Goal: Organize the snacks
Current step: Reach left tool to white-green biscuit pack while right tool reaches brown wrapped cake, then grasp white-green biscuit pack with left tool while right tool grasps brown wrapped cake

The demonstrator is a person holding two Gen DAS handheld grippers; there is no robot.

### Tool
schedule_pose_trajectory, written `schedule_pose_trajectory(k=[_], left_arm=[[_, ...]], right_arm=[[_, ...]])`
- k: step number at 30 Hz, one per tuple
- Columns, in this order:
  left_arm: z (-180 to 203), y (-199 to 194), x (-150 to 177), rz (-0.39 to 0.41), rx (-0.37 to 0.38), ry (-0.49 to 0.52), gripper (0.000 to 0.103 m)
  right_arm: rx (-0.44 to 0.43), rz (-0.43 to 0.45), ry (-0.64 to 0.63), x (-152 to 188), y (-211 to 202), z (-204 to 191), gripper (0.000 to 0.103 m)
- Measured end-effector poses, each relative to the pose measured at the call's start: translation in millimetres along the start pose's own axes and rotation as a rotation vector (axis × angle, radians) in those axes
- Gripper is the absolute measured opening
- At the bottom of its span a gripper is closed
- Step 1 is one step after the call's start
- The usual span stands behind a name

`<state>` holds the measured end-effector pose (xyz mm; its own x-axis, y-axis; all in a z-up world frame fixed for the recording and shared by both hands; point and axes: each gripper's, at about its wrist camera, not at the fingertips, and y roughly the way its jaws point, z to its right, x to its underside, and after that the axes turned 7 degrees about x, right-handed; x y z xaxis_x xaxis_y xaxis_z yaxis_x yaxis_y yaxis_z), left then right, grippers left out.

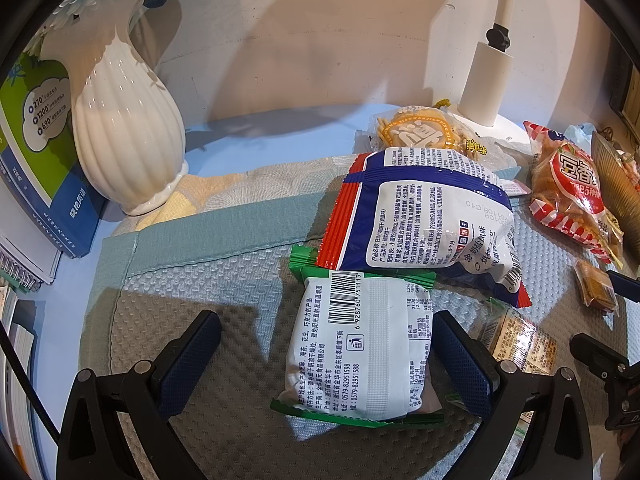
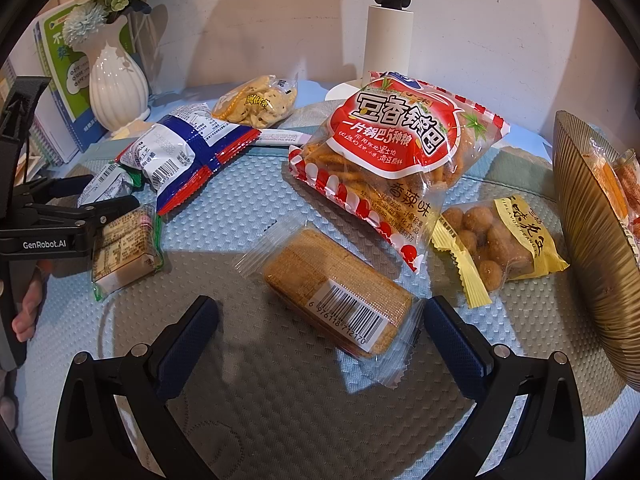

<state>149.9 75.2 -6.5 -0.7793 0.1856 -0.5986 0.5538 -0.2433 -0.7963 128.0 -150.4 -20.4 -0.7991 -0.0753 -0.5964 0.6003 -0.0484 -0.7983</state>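
Left wrist view: the left gripper [image 1: 326, 360] is spread wide, its dark blue textured pads flanking a white, green-edged snack packet [image 1: 358, 350] without visibly pinching it; the packet lies flat, barcode up, on a quilted blue-grey mat [image 1: 192, 292] with a waffle-like weave. At 12 o'clock from the packet, a puffed white, blue and red biscuit bag [image 1: 428, 220] overlaps the packet's far green edge. Beyond it, at 12 o'clock, lies a clear bag of pale yellow crackers [image 1: 424, 130]. A glossy, ribbed white ceramic vase [image 1: 124, 128] stands at 10 o'clock, beside upright books [image 1: 40, 152]. A white lamp post [image 1: 486, 76] rises at 1 o'clock.

Right wrist view: the right gripper [image 2: 320, 332] is likewise spread, holding nothing. Between its pads, slightly toward 1 o'clock, rests a rectangular golden-brown cake in clear crinkled wrap [image 2: 340, 296], barcode sticker uppermost, lying diagonally on the mat. At 12 o'clock sits a large red-and-white bag of crispy strips [image 2: 400, 152], its lower half transparent. At 2 o'clock, a yellow-edged clear pouch of round coated peanuts [image 2: 492, 244] lies just beside the red bag. A ribbed, gold-toned curved dish [image 2: 592, 240] occupies 3 o'clock and contains orange wrapped snacks. At 9 o'clock, a small rectangular clear-wrapped snack block [image 2: 124, 248] lies near the left gripper's black frame.
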Motion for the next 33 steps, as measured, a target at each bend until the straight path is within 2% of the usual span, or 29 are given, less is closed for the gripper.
schedule_pose_trajectory(k=[8, 18, 21, 23, 24, 25, 26, 27, 29, 33], left_arm=[[0, 0, 0, 0.0, 0.0, 0.0, 0.103], [1, -1, 0, -0.004, -0.004, 0.002, 0.103], [2, -4, 3, -0.007, -0.008, 0.008, 0.103], [1, -5, 4, -0.011, -0.005, 0.004, 0.103], [1, -7, 5, -0.007, -0.005, 0.003, 0.099], [1, -9, 6, 0.004, -0.001, 0.006, 0.09], [3, -14, 9, 0.03, 0.009, 0.019, 0.065], [7, -20, 11, 0.053, 0.021, 0.04, 0.051], [11, -20, 13, 0.064, 0.003, 0.061, 0.05], [4, -22, 12, 0.071, 0.027, 0.029, 0.049]], right_arm=[[-0.001, -0.003, -0.002, 2, -1, 2, 0.103], [-0.055, 0.008, -0.033, 1, -3, 7, 0.103], [-0.063, 0.025, -0.014, 2, -7, 12, 0.095], [-0.063, 0.043, 0.007, 2, -10, 16, 0.08], [-0.065, 0.052, 0.017, 2, -12, 18, 0.063], [-0.067, 0.061, 0.027, 3, -14, 21, 0.049], [-0.093, 0.076, 0.037, 4, -17, 24, 0.047], [-0.124, 0.086, 0.04, 4, -19, 25, 0.047], [-0.179, 0.1, 0.033, 6, -22, 24, 0.046], [-0.215, 0.114, -0.018, 7, -27, 14, 0.046]])
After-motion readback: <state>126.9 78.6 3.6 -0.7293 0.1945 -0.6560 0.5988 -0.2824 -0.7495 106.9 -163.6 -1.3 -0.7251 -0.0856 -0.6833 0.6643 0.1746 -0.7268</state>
